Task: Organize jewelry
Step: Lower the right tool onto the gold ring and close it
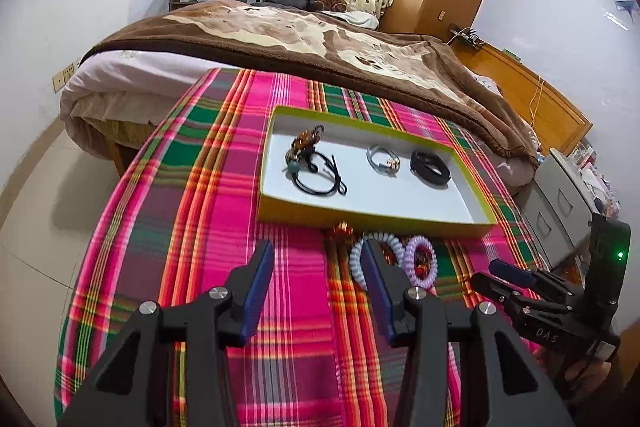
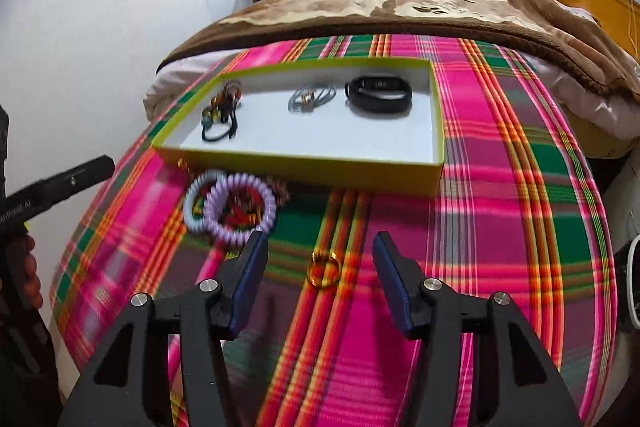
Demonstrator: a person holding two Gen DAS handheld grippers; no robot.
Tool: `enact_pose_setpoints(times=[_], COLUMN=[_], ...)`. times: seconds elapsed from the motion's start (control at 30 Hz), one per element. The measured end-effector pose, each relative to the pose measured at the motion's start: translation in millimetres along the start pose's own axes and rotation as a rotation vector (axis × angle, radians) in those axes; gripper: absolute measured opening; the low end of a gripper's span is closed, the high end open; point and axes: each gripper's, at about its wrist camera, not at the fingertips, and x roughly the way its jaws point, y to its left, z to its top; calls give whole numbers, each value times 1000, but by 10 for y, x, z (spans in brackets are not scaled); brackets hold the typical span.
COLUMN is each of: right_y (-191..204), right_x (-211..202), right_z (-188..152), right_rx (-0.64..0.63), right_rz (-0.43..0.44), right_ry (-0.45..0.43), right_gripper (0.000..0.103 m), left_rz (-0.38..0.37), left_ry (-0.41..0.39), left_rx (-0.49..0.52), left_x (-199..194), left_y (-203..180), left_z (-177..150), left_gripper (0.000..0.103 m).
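Both my grippers hover over the table (image 2: 500,187), plaid cloth on top. Landmark: the yellow-rimmed tray (image 2: 304,169).

Left gripper (image 1: 318,263): fingers apart, nothing between them, in front of the tray's near wall. Its right finger overlaps the pale blue coil hair tie (image 1: 360,263) in view; can't tell if touching.

Right gripper (image 2: 320,259): fingers apart, nothing gripped. The gold ring (image 2: 324,269) lies on the cloth between the fingertips, clear of both, in front of the tray and apart from it.

Just outside the tray's near wall, toward its left end: pale blue coil tie and purple coil hair tie (image 2: 240,207), overlapping, with small reddish pieces inside and beside them, too blurred to identify.

Inside the tray: beaded piece with black cord (image 1: 316,167) at the left end, silver bracelet (image 1: 382,159) mid, black band (image 1: 430,167) right of that. The tray's right end shows bare white floor.
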Motion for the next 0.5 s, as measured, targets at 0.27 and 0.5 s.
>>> enact_pose_setpoints(times=[0.27,0.5], right_y=[78,171], right_x=[122,178], right_z=[-79,-117], right_rx=[-53,-103], right_rz=[-76,-126], right_ry=[58,57], right_gripper=[55,55], left_rz=[-3,-8], left_ry=[12,27], left_rx=[-12,-13], left_x=[13,59], left_y=[32,24], left_z=[-99,-131], left_gripper=[47,47])
